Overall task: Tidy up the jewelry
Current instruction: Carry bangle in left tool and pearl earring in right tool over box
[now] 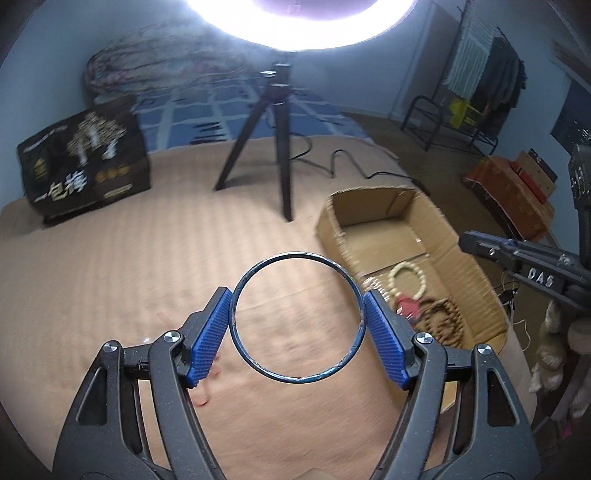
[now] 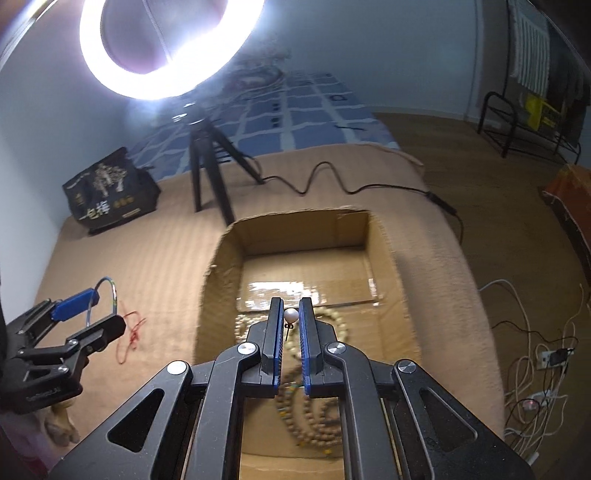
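We note a bed covered by a tan ribbed blanket. Directly on it: an open cardboard box near the right edge, a black tripod standing toward the far end, its black cable trailing to the right edge, a dark printed bag at the far left, and a loose red thread left of the box.

1. Your right gripper covers the middle of the bead strands in the cardboard box; you cannot count them.
2. From the left wrist, the box's near corner is hidden behind the left gripper, and the contents are motion-blurred.
3. The ring light is cut off by the top edge and overexposed.
4. The print on the black bag is too blurred to read fully.
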Demonstrator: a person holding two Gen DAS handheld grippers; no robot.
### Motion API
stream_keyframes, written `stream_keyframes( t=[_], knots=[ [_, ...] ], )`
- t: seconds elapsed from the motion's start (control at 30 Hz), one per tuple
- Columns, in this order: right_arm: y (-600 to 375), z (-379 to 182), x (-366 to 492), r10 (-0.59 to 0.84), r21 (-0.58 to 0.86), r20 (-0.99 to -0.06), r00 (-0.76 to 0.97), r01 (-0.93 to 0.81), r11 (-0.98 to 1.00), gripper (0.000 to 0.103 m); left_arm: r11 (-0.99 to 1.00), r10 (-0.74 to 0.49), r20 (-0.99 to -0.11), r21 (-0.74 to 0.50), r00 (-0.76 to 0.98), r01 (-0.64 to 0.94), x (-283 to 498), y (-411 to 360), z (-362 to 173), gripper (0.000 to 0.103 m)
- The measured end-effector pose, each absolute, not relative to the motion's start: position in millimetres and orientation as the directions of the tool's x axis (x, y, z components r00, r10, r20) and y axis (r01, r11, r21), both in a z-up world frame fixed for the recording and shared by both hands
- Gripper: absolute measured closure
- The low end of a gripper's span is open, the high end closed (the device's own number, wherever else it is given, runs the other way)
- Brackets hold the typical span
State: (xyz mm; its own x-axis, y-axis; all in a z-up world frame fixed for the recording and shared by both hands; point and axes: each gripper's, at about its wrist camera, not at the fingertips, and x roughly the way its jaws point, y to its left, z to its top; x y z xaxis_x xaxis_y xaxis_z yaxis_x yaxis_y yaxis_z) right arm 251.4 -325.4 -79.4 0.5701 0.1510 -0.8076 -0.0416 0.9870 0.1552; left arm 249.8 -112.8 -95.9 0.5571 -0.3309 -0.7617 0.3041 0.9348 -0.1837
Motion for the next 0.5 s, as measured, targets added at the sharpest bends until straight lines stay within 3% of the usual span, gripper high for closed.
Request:
stream_keyframes(
  t=[0.5],
  knots=[
    [-350, -86, 261, 0.138, 0.162, -0.809, 0.572, -0.009, 0.987, 0.096, 0.91, -0.378, -0.752, -0.194, 0.539, 0.367, 278, -176, -93, 0.028]
  ],
)
